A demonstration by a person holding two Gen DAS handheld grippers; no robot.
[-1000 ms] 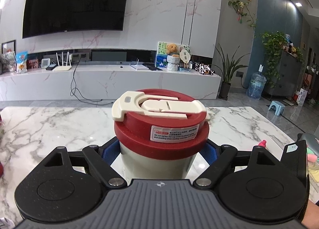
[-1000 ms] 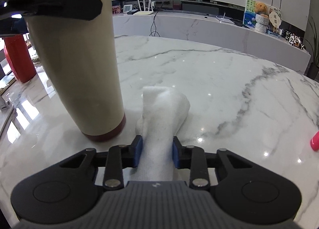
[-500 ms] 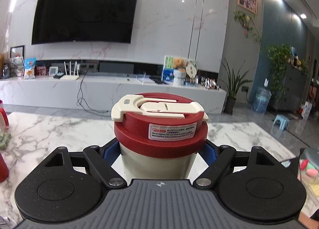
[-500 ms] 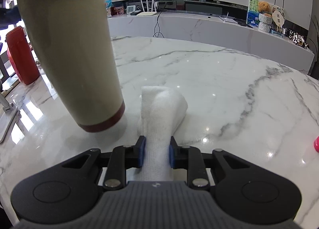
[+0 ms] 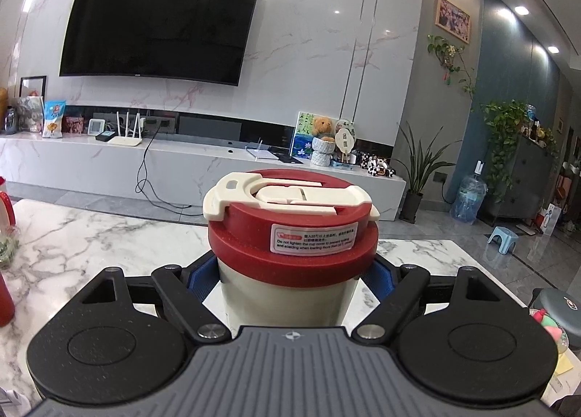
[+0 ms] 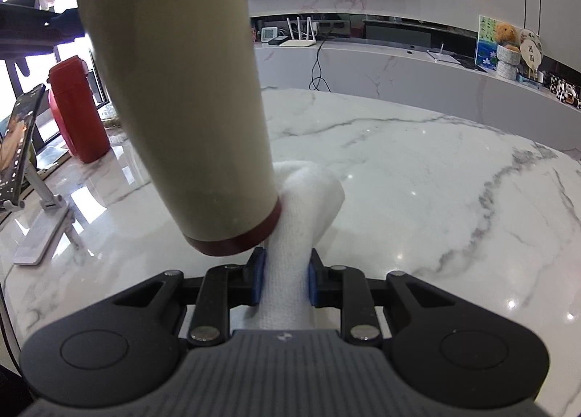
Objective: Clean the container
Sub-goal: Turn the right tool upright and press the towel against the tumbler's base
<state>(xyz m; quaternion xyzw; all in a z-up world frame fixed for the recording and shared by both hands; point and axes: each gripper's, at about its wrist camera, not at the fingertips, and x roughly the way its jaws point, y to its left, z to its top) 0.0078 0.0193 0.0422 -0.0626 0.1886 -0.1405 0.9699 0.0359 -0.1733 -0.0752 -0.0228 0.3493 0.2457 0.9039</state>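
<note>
Container [image 6: 181, 97] cream-bodied, red lid [image 5: 290, 232] and base band (lifted, tilted).

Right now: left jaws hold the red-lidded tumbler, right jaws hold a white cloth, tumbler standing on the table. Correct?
Not quite. The tumbler is lifted and tilted, its red base clear of the table beside the white cloth, as the right wrist view shows. The rest is right.

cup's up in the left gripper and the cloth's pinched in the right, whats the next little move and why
Probably slide the white cloth up along the cream cup. The right gripper pinches the cloth, its free end at the cup's red base; the left gripper holds the cup tilted, clear of the table.
</note>
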